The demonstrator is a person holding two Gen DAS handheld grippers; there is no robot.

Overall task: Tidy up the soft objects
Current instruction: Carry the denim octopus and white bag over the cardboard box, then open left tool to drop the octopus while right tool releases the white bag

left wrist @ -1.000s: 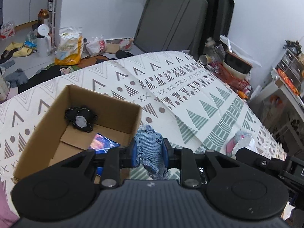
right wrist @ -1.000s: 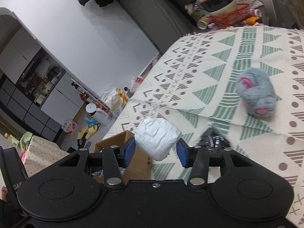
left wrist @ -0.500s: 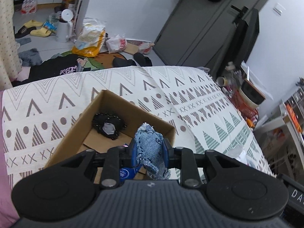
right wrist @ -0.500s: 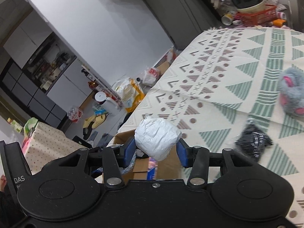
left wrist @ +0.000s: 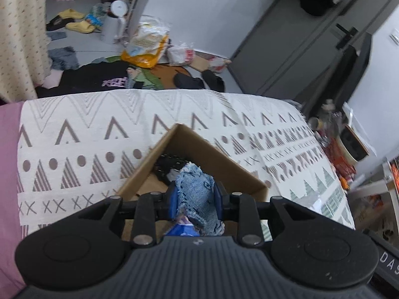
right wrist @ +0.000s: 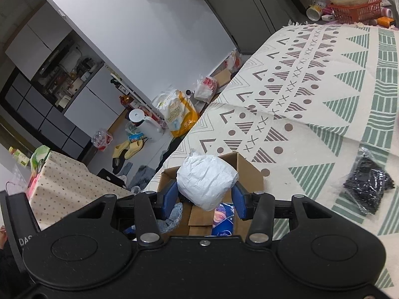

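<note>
Both grippers loaded above the cardboard box [left wrist: 199, 149].
Left gripper [left wrist: 195, 196] clamps denim piece [left wrist: 195, 194], frame centre; right gripper [right wrist: 206, 196] clamps white bundle [right wrist: 205, 179].

Left tool [left wrist: 195, 195] pinches a denim piece [left wrist: 197, 196]; right tool [right wrist: 205, 199] clamps a white bundle [right wrist: 207, 180].
</note>
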